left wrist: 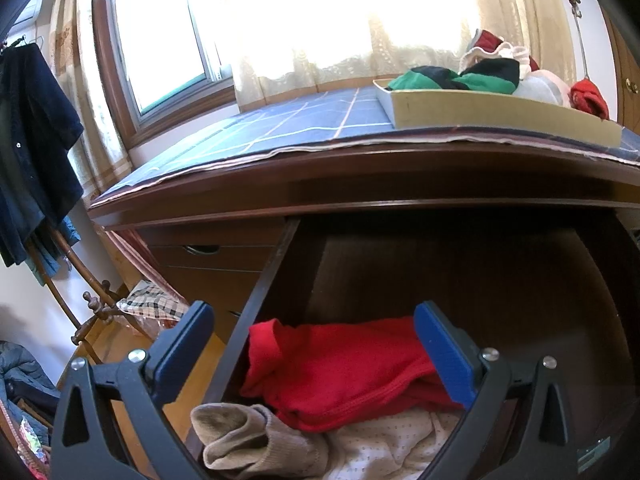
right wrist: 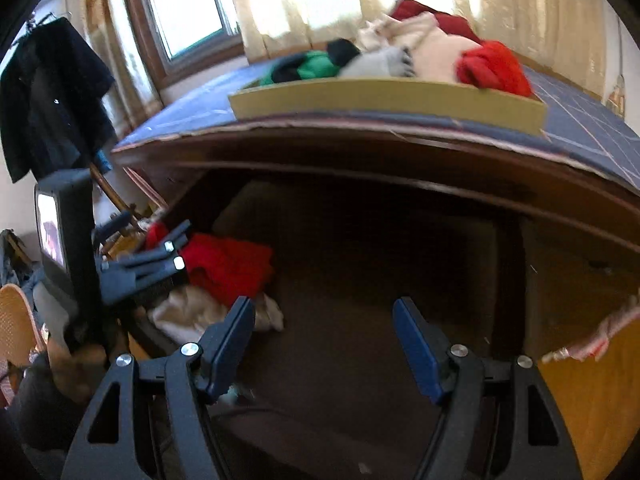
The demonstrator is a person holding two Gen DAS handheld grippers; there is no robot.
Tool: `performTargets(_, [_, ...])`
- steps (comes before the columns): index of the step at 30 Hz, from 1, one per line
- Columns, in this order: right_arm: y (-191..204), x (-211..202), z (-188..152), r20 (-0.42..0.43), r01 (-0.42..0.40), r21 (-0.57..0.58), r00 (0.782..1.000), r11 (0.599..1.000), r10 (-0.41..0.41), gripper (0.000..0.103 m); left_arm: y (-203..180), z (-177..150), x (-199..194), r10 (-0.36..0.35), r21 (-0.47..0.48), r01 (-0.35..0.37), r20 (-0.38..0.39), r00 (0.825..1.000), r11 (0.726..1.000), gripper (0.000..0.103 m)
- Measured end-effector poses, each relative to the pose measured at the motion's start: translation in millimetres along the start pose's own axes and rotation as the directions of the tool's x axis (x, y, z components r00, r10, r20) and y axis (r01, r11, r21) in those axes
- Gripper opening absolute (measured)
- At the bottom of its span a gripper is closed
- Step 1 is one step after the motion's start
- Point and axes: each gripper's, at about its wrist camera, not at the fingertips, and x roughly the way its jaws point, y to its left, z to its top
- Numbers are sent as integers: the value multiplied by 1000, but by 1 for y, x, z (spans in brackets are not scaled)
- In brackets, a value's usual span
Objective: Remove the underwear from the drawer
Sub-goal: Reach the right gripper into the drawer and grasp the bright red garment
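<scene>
The wooden drawer (left wrist: 264,280) stands pulled out under the desk top. At its front left lie a red undergarment (left wrist: 340,372), a beige knitted piece (left wrist: 248,440) and a white dotted cloth (left wrist: 384,448). My left gripper (left wrist: 316,332) hovers open over this pile, with one blue pad above the red cloth and the other past the drawer's left wall. In the right wrist view, my right gripper (right wrist: 324,332) is open and empty over the dark bare drawer floor (right wrist: 360,340). The red undergarment (right wrist: 228,264) and the left gripper (right wrist: 182,246) are to its left.
A shallow cardboard tray (left wrist: 500,112) on the blue checked desk cover (left wrist: 300,120) holds several garments: green-black, white and red. Dark clothes (left wrist: 36,152) hang on a wooden rack at the left. Smaller shut drawers (left wrist: 208,264) sit left of the open one. A wicker chair (right wrist: 20,320) stands near left.
</scene>
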Motion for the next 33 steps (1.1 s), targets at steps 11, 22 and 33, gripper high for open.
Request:
performTargets(11, [-8, 23, 3, -95, -88, 67, 991, 994, 94, 73, 10, 0, 1, -58, -36, 58, -4, 998, 998, 102])
performTargets(22, [20, 93, 18, -242, -230, 158, 934, 960, 263, 73, 59, -1, 14, 15, -230, -27, -54, 998, 973, 102])
performTargets(33, [57, 181, 41, -401, -282, 331, 822, 901, 404, 73, 60, -6, 8, 111, -259, -110, -9, 994, 960, 102])
